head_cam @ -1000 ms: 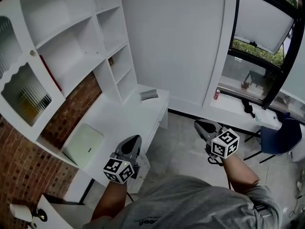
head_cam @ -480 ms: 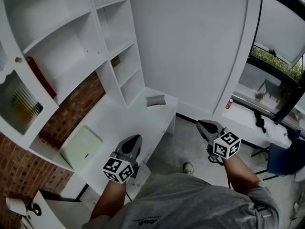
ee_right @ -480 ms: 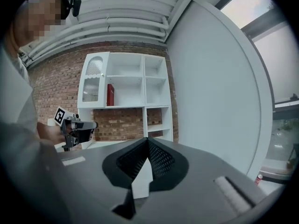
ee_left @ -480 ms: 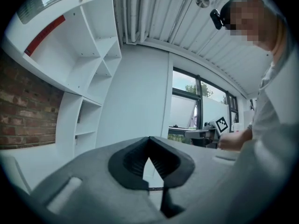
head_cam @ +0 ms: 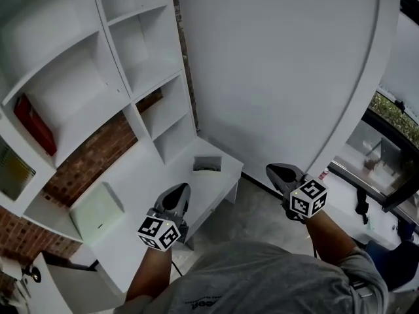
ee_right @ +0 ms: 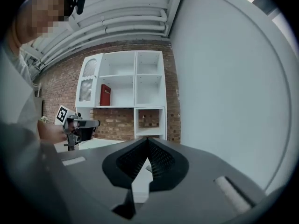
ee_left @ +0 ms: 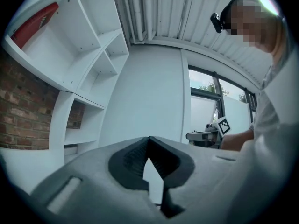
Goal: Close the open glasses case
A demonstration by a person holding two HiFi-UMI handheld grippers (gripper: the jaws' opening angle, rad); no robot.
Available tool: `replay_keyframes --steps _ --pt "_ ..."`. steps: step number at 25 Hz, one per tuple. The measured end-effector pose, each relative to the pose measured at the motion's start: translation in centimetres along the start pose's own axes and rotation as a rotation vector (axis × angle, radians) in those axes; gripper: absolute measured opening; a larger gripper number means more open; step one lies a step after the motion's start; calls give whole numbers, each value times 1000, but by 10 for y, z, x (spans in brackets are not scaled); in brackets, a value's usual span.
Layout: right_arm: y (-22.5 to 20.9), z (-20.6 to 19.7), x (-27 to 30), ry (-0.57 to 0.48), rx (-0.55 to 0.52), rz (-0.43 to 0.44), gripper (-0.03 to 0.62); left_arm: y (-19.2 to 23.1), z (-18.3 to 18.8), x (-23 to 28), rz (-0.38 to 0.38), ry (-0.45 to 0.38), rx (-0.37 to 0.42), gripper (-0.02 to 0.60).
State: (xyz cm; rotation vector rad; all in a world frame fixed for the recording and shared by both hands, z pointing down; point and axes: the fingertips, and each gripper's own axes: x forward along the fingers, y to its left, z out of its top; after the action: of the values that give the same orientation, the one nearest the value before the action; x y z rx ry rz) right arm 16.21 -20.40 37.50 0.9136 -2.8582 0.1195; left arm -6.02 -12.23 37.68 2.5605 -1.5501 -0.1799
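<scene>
The open glasses case (head_cam: 207,165) is a small grey box lying on the white desk (head_cam: 147,175), near the desk's far end below the shelves. My left gripper (head_cam: 179,191) hovers over the desk's near edge, short of the case, its jaws shut and empty. My right gripper (head_cam: 277,173) hangs over the floor to the right of the desk, also shut and empty. In the left gripper view the left gripper (ee_left: 149,139) has its tips meeting. In the right gripper view the right gripper (ee_right: 147,140) is likewise shut, pointing towards the shelves.
A white shelf unit (head_cam: 131,77) with a red book (head_cam: 33,123) stands over the desk against a brick wall. A pale green flat box (head_cam: 97,211) lies on the desk at left. A white wall panel (head_cam: 281,77) stands ahead, with a window sill and a red can (head_cam: 324,173) at right.
The whole view has swung and come nearer the desk and shelves. Both grippers moved along with it towards the desk end and the case, still shut.
</scene>
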Motion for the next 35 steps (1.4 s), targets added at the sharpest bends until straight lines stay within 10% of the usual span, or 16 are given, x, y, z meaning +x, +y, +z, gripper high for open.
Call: replay_keyframes --steps 12,26,35 --pt "-100 -3 52 3 16 92 9 12 -17 114 42 73 9 -5" --pt "-116 -15 127 21 80 -87 11 104 -23 167 -138 127 -22 -4" --pt "-111 -13 158 47 60 -68 9 131 -22 156 -110 121 -43 -4"
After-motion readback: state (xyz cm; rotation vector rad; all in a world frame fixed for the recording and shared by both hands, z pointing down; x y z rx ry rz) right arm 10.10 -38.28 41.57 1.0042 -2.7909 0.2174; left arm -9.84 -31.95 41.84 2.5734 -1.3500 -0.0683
